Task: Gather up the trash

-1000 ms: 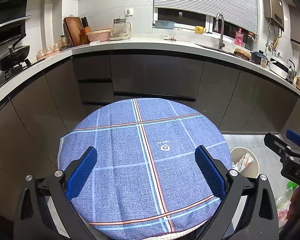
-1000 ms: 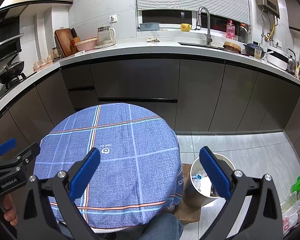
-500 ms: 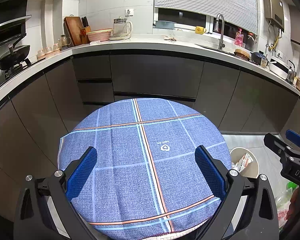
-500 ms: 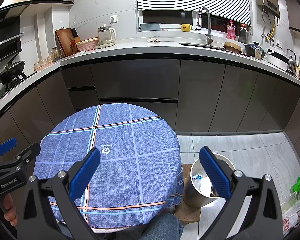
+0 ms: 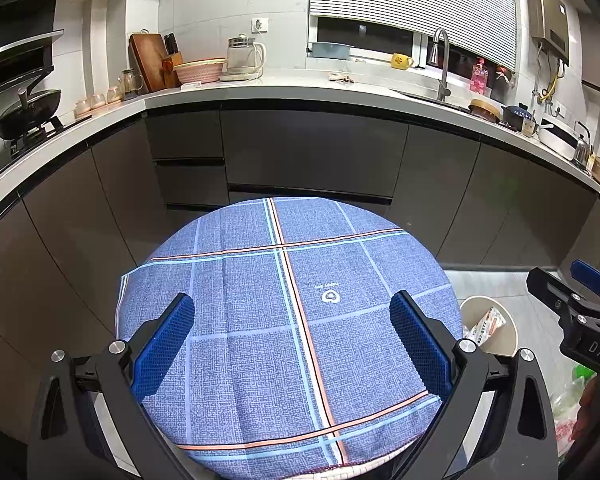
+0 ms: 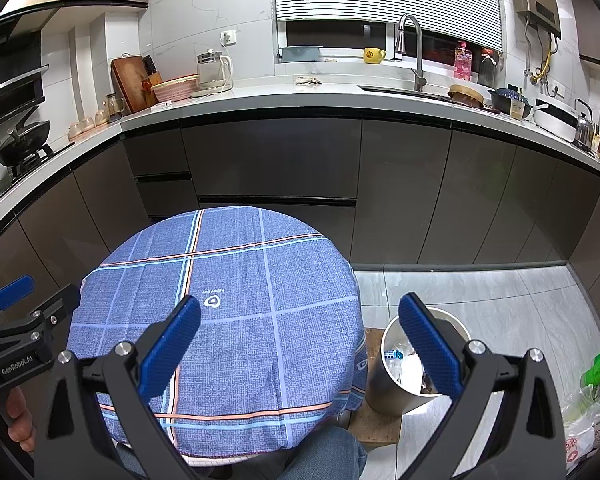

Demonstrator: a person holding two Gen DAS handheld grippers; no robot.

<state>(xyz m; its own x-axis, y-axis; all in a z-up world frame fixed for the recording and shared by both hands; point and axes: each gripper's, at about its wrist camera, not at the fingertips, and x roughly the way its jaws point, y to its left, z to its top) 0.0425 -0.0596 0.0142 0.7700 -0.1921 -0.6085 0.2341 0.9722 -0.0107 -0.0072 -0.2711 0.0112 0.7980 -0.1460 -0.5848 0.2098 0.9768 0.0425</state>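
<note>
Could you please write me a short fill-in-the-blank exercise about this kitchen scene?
1. The round table is covered by a checked cloth that is mostly ____.
2. Both the left gripper and the right gripper have their fingers ____.
3. Wrappers already lie inside the ____ on the floor beside the table.
4. The mug on the window sill is ____.

Missing words: blue; open; bin; yellow
</note>
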